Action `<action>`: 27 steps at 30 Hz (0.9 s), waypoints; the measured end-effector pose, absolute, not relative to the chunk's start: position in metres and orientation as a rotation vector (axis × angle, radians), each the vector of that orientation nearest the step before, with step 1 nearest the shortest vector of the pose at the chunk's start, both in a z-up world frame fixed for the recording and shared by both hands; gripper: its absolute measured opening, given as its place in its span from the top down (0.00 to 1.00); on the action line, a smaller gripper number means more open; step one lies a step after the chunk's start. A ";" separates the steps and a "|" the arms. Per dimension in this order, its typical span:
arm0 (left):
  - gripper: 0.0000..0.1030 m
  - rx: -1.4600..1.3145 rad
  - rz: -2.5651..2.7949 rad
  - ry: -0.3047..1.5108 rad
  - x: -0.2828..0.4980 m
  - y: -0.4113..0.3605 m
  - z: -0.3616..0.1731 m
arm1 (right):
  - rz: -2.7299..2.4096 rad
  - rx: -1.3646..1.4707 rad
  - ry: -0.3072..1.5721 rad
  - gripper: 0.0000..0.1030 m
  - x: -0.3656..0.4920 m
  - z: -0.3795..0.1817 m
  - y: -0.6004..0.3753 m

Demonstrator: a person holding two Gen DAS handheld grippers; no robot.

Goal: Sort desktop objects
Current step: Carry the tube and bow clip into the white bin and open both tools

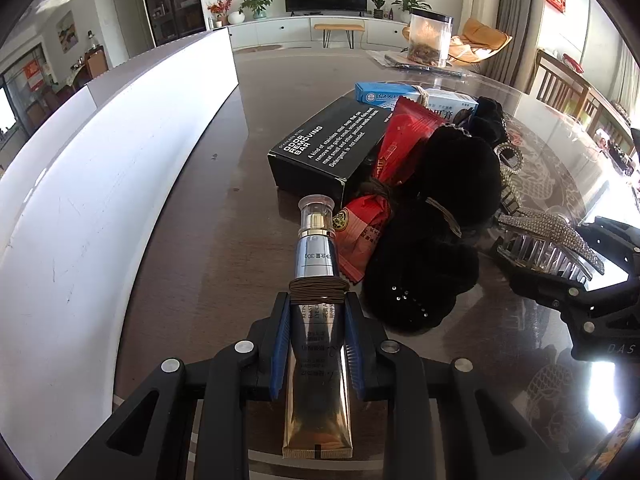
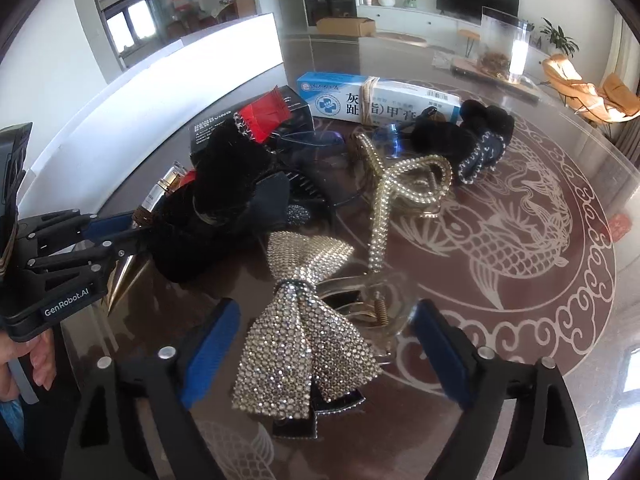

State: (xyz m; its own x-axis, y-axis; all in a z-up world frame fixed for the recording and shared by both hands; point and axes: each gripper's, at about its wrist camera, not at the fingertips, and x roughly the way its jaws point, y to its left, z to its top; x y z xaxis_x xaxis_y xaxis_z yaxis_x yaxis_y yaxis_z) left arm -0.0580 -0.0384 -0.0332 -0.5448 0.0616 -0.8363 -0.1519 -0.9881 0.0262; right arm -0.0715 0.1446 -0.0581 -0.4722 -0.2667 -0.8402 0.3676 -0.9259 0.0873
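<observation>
My left gripper (image 1: 318, 304) is shut on a gold and silver cream tube (image 1: 316, 248) with a brown elastic wound round it, cap pointing away. In the right wrist view the same left gripper (image 2: 132, 232) comes in from the left, held by a hand. My right gripper (image 2: 326, 312) stands open over a rhinestone bow hair clip (image 2: 304, 344). The clip lies between the blue pads (image 2: 212, 340), with a gap on each side. Beside the tube lie a red packet (image 1: 400, 152) and a black fluffy hair piece (image 1: 440, 216).
A black box (image 1: 332, 148) and a blue-white medicine box (image 2: 380, 100) lie further back. A rhinestone claw clip (image 2: 400, 184) and a black bow (image 2: 472, 136) lie behind the bow clip. A white panel (image 1: 100, 200) lines the left. The glass tabletop (image 2: 520, 240) carries a fish pattern.
</observation>
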 end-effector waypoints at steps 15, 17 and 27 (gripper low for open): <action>0.75 -1.235 2.737 0.069 -0.025 -0.036 0.000 | -2.472 1.272 0.010 0.51 -0.030 -0.006 0.185; 0.75 -1.226 2.739 0.031 -0.020 -0.040 0.008 | -2.465 1.258 -0.005 0.51 -0.028 0.001 0.183; 0.75 -1.116 2.913 -0.207 -0.013 -0.157 0.114 | -2.339 1.055 0.028 0.50 -0.049 0.061 0.084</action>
